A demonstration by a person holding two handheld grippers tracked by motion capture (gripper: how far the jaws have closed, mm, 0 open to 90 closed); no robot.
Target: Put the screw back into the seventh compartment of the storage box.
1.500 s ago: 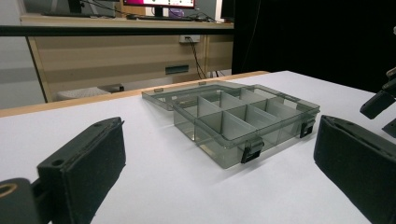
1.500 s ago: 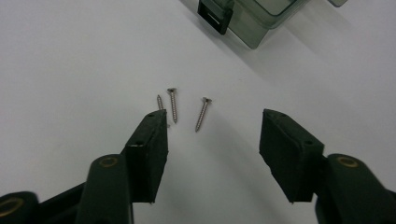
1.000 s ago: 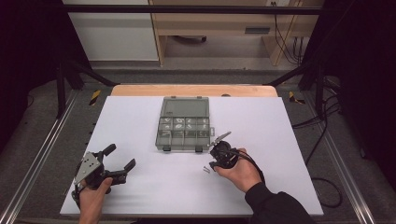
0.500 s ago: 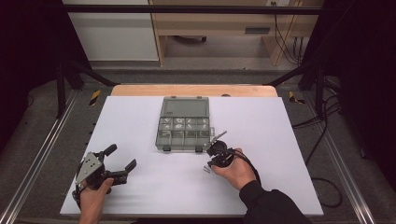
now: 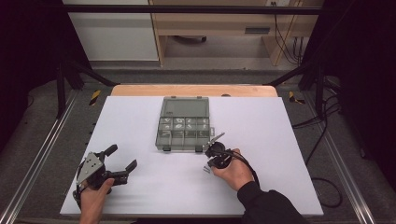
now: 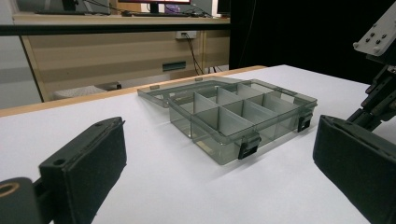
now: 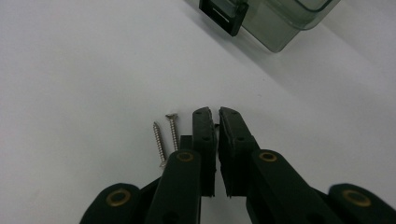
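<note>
Right gripper view: right gripper (image 7: 214, 114) jaws nearly clenched, apparently empty, two screws (image 7: 166, 135) at nine o'clock; could nudge them aside.

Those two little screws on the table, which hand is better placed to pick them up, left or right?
Probably the right. The right gripper sits just beside the two screws, its jaws nearly closed, near the organizer box. The left gripper rests open near the table's front left, far from them.

No text, label or number is legible.
</note>
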